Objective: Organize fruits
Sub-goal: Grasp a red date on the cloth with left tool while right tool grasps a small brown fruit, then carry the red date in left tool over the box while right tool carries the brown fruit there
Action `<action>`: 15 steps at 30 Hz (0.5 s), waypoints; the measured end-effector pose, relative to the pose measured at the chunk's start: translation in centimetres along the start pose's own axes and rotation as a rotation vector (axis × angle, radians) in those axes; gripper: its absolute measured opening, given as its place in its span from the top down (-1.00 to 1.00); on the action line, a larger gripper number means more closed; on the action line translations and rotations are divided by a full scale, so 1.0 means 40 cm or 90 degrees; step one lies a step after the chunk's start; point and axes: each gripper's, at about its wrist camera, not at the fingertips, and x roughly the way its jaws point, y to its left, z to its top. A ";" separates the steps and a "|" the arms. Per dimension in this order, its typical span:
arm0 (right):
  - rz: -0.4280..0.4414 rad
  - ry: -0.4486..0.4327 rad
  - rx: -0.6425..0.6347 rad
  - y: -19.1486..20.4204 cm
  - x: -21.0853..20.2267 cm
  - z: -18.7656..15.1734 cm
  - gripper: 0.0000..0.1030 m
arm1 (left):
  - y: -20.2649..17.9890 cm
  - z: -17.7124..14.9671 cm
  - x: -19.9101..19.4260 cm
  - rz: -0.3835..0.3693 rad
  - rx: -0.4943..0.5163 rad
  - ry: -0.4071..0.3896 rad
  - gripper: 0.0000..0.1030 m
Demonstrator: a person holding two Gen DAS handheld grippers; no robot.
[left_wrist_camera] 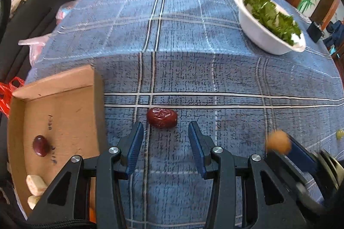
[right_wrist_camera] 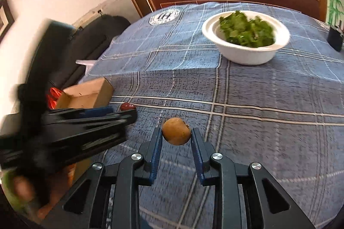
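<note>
The red date (left_wrist_camera: 162, 120) lies long axis left-right, just beyond the left gripper (left_wrist_camera: 165, 130) (fingers spread, empty); the right gripper (right_wrist_camera: 176, 135) apparently pinches a brown fruit (right_wrist_camera: 176, 131).

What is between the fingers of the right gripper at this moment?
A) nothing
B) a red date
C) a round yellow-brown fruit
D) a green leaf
C: in the right wrist view the right gripper has its pads against both sides of the round yellow-brown fruit, while the red date lies on the tablecloth before the open left gripper.
</note>
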 end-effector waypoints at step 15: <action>0.023 -0.027 0.006 0.019 -0.126 -0.052 0.46 | 0.028 -0.004 -0.036 -0.045 -0.042 -0.043 0.46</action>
